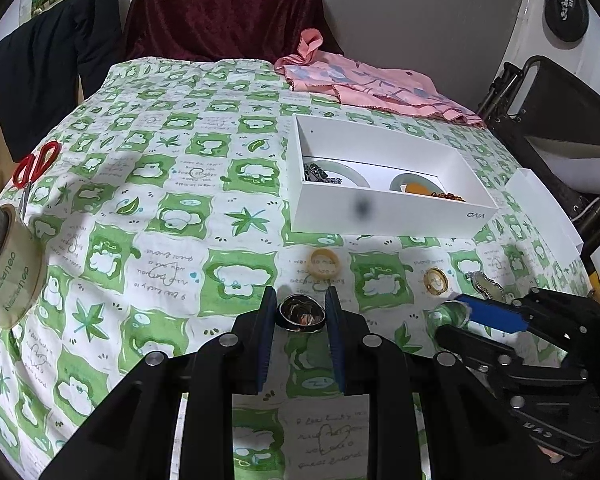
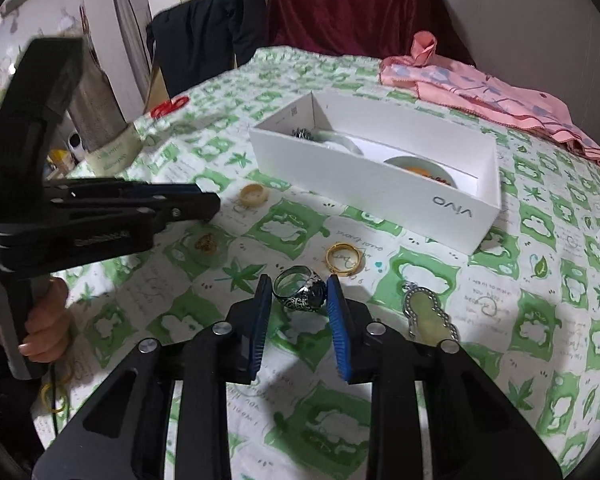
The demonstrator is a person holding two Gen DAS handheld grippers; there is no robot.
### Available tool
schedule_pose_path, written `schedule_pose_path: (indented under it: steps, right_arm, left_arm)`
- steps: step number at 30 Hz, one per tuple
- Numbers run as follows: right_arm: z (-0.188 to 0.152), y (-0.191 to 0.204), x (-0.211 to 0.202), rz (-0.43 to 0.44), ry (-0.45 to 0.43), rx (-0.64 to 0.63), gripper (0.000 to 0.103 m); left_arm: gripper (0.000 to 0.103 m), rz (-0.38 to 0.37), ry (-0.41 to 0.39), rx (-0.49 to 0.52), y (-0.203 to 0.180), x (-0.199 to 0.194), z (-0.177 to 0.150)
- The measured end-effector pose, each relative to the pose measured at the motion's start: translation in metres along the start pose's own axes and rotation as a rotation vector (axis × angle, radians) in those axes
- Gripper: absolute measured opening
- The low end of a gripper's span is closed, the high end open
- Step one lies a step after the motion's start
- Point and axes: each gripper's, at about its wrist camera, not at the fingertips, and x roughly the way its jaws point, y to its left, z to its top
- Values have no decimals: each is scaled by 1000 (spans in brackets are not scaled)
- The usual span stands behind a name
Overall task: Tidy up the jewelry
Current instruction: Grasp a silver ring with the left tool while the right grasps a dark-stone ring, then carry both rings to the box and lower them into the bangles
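My left gripper [image 1: 300,291] hovers just above a small round silver-rimmed case [image 1: 300,314] with a gold piece inside. Its jaws stand narrowly apart, and the case [image 2: 206,243] lies on the cloth below the tips. My right gripper [image 2: 299,279] is shut on a silver ring [image 2: 300,292] with a dark stone, low over the table. Loose nearby are a beige ring [image 2: 252,196], a gold ring [image 2: 342,258] and a silver-framed pale green pendant [image 2: 428,312]. Behind them the white box [image 2: 380,196] holds pale bangles, a dark chain and amber beads.
Red scissors [image 1: 36,164] and a tape roll [image 1: 12,276] sit at the table's left edge. A pink cloth [image 1: 372,84] lies behind the box, and a white lid [image 1: 540,204] to its right. A hand [image 2: 48,320] grips the left gripper's handle above yellow rubber bands [image 2: 54,396].
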Motion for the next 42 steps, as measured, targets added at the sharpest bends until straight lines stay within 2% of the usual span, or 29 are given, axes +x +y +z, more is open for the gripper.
schedule_pose_path:
  steps: [7, 12, 17, 22, 27, 29, 32, 37, 39, 41, 42]
  right_arm:
    - [2, -19, -28, -19, -100, 81, 27]
    - [24, -35, -41, -24, -159, 114, 27]
    - [48, -49, -33, -51, -161, 111, 27]
    - [65, -62, -9, -64, -133, 127, 27]
    - [74, -75, 13, -78, -101, 144, 28]
    - [74, -80, 15, -67, -108, 159, 28]
    - [71, -85, 13, -47, -127, 172, 32]
    - [68, -94, 0, -16, -180, 217, 37]
    - [66, -100, -8, -10, -214, 250, 55]
    - [62, -106, -14, -18, -243, 286, 66]
    - [61, -108, -17, -18, -250, 299, 67]
  left_arm:
    - [25, -21, -35, -12, -1, -9, 6]
    - [25, -30, -69, 18, -14, -13, 33]
    - [25, -39, -97, 36, -26, -6, 66]
    - [25, -40, -88, 50, -34, 14, 89]
    - [25, -40, -49, 43, -34, 40, 96]
    - [30, -39, -52, 42, -33, 45, 96]
    - [39, -53, -73, 40, -31, 42, 94]
    - [45, -61, -97, 17, -25, 35, 93]
    - [47, -56, -101, 4, -22, 33, 91]
    - [52, -51, -106, -15, -16, 30, 89]
    - [53, -48, -108, -22, -13, 29, 87]
